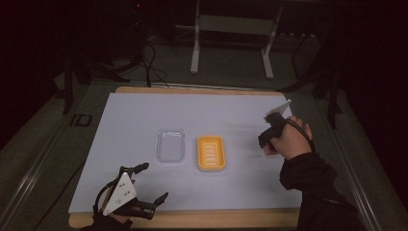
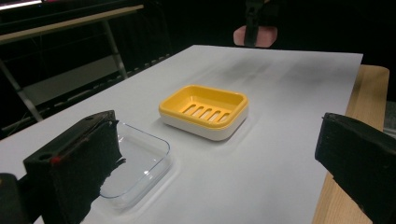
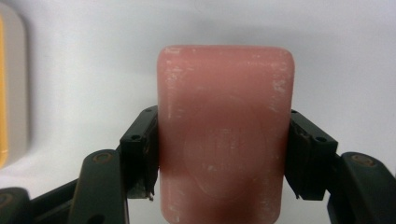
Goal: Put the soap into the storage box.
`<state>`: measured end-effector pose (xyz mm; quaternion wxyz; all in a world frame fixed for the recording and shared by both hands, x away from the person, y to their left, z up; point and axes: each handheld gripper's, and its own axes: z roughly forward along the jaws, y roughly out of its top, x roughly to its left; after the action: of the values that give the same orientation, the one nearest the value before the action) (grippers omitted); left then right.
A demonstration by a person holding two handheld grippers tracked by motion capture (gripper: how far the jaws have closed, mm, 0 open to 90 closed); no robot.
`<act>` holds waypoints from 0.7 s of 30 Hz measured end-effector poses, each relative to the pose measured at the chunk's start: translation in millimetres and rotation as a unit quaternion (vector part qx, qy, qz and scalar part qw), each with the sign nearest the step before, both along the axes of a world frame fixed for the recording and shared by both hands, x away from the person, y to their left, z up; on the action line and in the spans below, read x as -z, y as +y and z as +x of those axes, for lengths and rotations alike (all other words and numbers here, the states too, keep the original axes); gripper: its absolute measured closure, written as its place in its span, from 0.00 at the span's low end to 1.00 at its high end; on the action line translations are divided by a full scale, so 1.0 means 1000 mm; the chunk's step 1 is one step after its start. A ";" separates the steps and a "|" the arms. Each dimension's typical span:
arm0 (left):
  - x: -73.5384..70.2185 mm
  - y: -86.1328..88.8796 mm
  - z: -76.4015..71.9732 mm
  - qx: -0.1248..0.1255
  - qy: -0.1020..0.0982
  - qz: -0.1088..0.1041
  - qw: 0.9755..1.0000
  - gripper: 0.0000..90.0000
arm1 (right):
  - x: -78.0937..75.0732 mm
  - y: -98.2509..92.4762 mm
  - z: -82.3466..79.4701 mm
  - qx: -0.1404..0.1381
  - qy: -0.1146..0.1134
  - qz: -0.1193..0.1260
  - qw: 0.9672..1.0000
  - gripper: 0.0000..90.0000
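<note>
Left tool (image 1: 144, 185) rests spread at the near counter (image 1: 240, 187) edge. Beyond, the right tool (image 3: 222, 154) pinches the pink soap (image 3: 224, 135) above the counter; next it likely must travel to the yellow soap dish (image 1: 210, 153).

At frame centre sits my yellow soap dish (image 1: 210, 153), a clear lid (image 1: 171, 145) just left; my right gripper (image 1: 267, 139) hovers centre-right, my left gripper (image 1: 151, 184) rests lower left.
</note>
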<state>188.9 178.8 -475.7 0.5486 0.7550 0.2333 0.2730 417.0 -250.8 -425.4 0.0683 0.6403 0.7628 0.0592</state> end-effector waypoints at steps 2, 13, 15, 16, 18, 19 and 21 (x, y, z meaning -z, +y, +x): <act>0.000 0.000 0.000 0.000 0.000 0.000 1.000 0.01 | -0.009 0.006 -0.005 0.001 -0.007 -0.006 1.000 0.42; 0.000 0.000 0.001 -0.004 -0.001 -0.001 1.000 0.01 | -0.038 0.026 -0.017 0.000 -0.032 0.006 0.999 0.42; 0.000 0.000 0.001 -0.004 -0.002 -0.001 1.000 0.01 | -0.044 0.033 -0.020 -0.001 -0.041 0.013 0.999 0.42; 0.000 0.000 0.001 -0.004 -0.001 -0.001 1.000 0.01 | -0.045 0.034 -0.021 -0.002 -0.042 0.017 0.999 0.42; 0.000 0.000 0.001 -0.004 -0.002 0.000 1.000 0.01 | -0.049 0.041 -0.022 -0.007 -0.039 0.029 0.999 0.42; 0.000 0.000 0.001 -0.004 -0.002 -0.001 1.000 0.01 | -0.050 0.043 -0.023 -0.010 -0.041 0.032 0.999 0.42; 0.000 0.000 0.001 -0.005 -0.003 -0.001 1.000 0.01 | -0.053 0.051 -0.025 -0.018 -0.036 0.039 0.998 0.42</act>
<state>189.5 178.6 -475.8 0.5485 0.7527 0.2358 0.2774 392.1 -200.2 -372.7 0.0696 0.6259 0.7686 0.1126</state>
